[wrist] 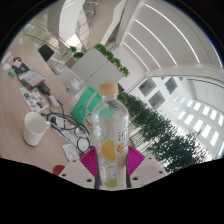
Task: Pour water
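My gripper (111,163) is shut on a clear plastic bottle (110,130) with a fruit-print label and a yellow cap (109,89). Both magenta pads (90,162) press on the bottle's sides. The bottle stands between the fingers and reaches well beyond them. The whole view is tilted, so the bottle is held rolled to one side, lifted above the table. A white cup (36,127) stands on the table (20,105) to the left of the bottle, apart from it.
Black cables (62,122) lie on the table between the cup and the bottle. Papers and small items (35,85) are scattered farther back. A white box with green plants (100,62) stands beyond the bottle. A row of plants (160,130) and large windows are on the right.
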`<state>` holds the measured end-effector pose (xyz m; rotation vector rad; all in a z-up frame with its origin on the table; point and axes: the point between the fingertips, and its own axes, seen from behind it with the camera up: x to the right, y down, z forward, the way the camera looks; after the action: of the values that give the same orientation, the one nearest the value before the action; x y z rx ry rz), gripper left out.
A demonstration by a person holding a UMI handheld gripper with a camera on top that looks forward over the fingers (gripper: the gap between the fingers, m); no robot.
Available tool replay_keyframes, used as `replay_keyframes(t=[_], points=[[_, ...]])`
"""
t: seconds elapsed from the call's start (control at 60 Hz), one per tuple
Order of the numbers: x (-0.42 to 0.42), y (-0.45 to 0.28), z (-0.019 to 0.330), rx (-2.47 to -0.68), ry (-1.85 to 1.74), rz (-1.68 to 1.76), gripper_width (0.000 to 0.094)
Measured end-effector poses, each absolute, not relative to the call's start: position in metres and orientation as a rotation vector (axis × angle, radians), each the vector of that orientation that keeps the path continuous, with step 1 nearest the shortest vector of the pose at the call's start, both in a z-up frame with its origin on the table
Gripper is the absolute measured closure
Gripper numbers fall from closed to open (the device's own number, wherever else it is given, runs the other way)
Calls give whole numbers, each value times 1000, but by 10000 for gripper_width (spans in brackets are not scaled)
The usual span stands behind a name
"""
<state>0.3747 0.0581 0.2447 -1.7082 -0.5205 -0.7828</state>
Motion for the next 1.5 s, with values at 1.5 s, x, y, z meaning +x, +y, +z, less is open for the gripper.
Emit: replay_keyframes(t=[1.5], points=[[362,125,105,-1691,129,28,563]])
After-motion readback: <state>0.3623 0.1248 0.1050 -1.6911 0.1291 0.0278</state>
